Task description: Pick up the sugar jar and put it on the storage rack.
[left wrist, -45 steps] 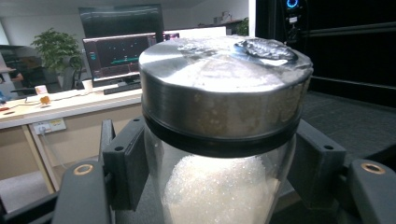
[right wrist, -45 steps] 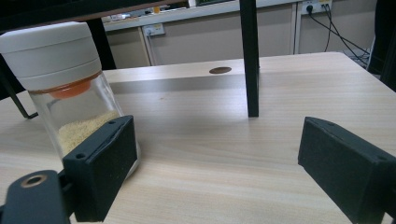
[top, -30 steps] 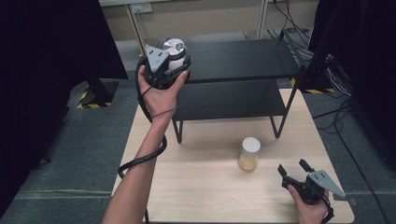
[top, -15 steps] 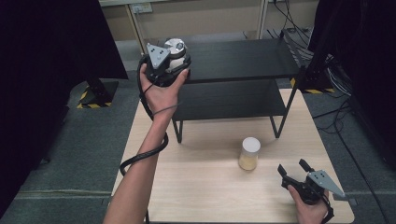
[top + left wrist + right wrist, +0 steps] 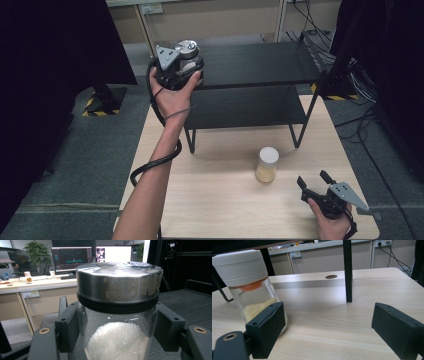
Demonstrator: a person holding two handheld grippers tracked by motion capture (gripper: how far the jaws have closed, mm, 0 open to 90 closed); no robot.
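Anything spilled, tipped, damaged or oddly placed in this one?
Nothing stands out. The metal-lidded glass jar of white crystals sits upright in the left gripper at the shelf's top tier. The white-lidded jar stands upright on the table, no spill.

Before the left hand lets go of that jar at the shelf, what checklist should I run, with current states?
1. Left gripper closed on the metal-lidded jar, a finger pressed on each side: ok.
2. Jar upright, lid seated: ok.
3. Jar bottom resting on the top shelf: cannot tell, the base is hidden.
4. Free shelf surface beside the jar: ok.
5. Right gripper open, holding nothing, low on the table: ok.
6. White-lidded jar standing on the table, away from the left arm: ok.
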